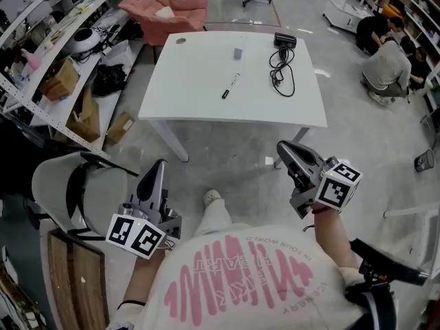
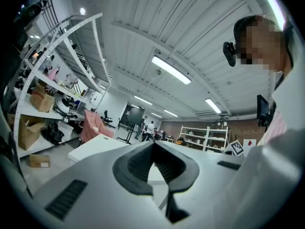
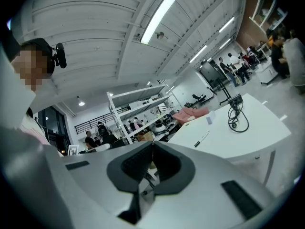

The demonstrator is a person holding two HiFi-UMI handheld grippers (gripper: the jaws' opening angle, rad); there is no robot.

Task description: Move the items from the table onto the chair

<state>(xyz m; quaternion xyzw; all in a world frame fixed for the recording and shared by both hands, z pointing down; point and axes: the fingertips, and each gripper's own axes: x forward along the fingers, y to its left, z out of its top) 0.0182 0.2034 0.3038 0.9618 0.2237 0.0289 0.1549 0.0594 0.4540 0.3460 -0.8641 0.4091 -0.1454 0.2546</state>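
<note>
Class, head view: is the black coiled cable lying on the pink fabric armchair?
No, the black coiled cable lies on the white table, not the pink fabric armchair.

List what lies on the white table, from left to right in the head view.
small round disc → marker pen → black adapter with its cable

Open metal shelving [image 1: 31, 100] runs along the left side, with a cardboard box [image 1: 62, 80] and a white rounded device [image 1: 84, 40] on its shelves. A black bag [image 1: 108, 80] and a smaller cardboard box [image 1: 118, 126] lie on the floor beside it. At far right, people [image 1: 386, 64] crouch near more shelves. A wooden board [image 1: 72, 280] shows at lower left. Long strip lights [image 2: 170, 69] line the ceiling.
</note>
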